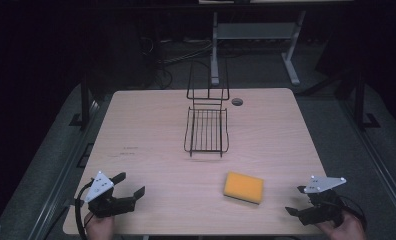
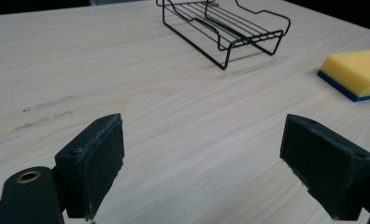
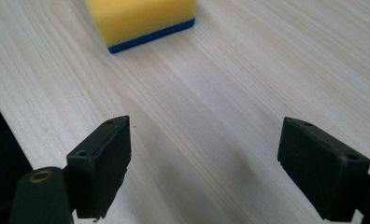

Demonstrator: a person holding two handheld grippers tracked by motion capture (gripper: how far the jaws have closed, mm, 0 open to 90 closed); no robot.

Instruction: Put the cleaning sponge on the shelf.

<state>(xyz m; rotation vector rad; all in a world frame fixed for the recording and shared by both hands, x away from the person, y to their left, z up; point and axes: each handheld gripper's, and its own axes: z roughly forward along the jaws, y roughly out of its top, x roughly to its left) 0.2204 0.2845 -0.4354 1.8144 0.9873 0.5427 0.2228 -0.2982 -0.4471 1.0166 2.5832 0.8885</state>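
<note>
Lying near the gaping right tool [image 1: 296, 200], yellow sponge [image 1: 243, 187], untouched

table [image 1: 151, 125]: pale wood | wire rack [image 1: 206, 131]: black, centre-far | sponge [image 1: 243, 187]: yellow, near right

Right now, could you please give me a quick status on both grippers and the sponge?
Left gripper open, holding nothing. Right gripper open, holding nothing. Sponge flat on table, nearer right gripper, untouched. Wire rack farther back, not in the way.
</note>
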